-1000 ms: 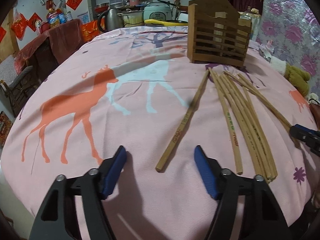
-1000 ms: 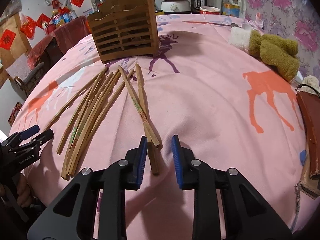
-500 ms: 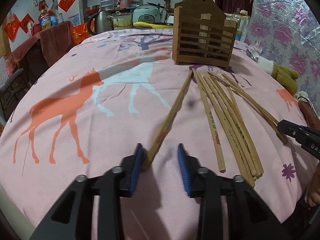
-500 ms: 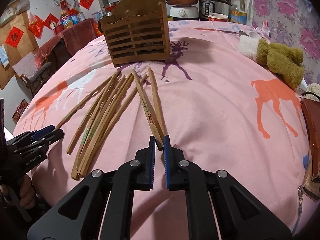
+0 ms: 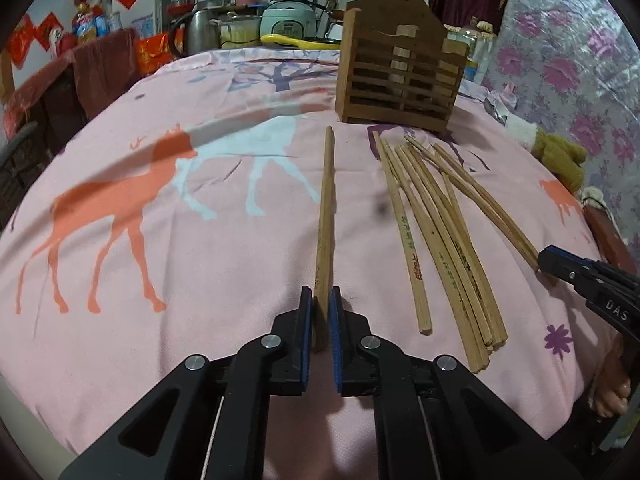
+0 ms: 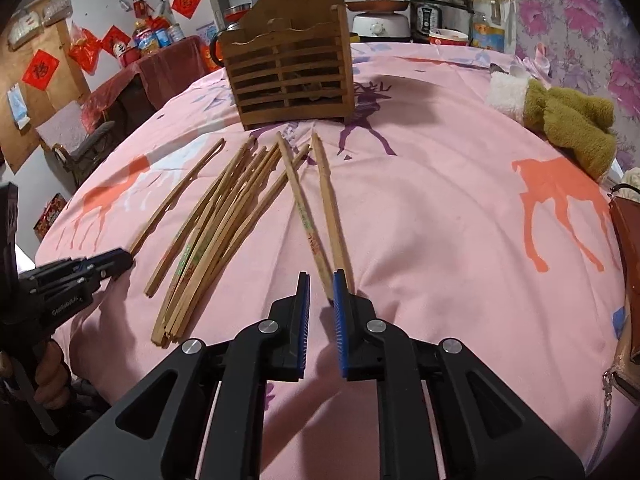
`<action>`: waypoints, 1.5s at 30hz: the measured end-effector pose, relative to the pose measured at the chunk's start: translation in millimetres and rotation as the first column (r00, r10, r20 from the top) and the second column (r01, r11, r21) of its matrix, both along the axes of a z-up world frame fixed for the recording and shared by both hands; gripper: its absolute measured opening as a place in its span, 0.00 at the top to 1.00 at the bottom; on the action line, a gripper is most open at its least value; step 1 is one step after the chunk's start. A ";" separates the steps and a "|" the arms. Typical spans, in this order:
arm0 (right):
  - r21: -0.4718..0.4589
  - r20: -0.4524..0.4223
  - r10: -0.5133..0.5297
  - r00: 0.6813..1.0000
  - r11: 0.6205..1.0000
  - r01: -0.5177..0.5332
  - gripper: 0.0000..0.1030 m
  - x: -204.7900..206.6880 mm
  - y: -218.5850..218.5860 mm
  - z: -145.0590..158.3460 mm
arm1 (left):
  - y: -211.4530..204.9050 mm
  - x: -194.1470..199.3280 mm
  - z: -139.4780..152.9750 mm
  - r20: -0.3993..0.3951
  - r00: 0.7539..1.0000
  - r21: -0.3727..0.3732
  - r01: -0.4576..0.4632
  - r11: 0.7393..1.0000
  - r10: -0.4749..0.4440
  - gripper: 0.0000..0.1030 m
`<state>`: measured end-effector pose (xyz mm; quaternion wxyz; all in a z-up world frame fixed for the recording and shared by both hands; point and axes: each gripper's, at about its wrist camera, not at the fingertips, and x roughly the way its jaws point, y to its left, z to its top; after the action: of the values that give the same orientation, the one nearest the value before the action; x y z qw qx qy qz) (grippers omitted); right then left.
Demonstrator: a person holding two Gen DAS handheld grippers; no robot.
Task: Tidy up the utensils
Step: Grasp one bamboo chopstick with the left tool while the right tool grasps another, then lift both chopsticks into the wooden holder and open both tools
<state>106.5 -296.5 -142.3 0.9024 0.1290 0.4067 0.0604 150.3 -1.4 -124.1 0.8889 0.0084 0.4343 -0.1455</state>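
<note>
Several wooden chopsticks (image 5: 436, 232) lie fanned on the pink deer-print tablecloth (image 5: 160, 240) in front of a slatted wooden utensil holder (image 5: 400, 76). My left gripper (image 5: 321, 300) is shut on the near end of one chopstick (image 5: 326, 208), set apart to the left of the pile. In the right wrist view my right gripper (image 6: 321, 292) has its jaws narrowly apart. The ends of two chopsticks (image 6: 316, 220) lie at its right pad (image 6: 340, 300); it grips neither. The holder (image 6: 288, 76) stands behind the pile (image 6: 216, 220).
A green plush toy (image 6: 568, 120) lies at the table's right edge, a brown case (image 6: 628, 280) beyond it. Pots, a rice cooker (image 5: 286, 20) and bottles stand behind the holder. Chairs stand off the table's left side.
My left gripper moved in and closed on the lone chopstick, which now points straight away. My right gripper, nearly shut half a second ago, has opened slightly by the two chopstick ends.
</note>
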 end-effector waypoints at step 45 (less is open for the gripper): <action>-0.016 0.284 -0.071 0.956 0.997 0.079 0.94 -12.1 -27.5 113.6 | -15.7 -4.9 127.4 0.236 0.970 -0.027 0.068 0.997 -0.060 0.94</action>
<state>94.4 -323.9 -28.7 0.9546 0.1218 0.2689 0.0385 145.4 -17.1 3.4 0.9289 0.0238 0.3230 -0.1796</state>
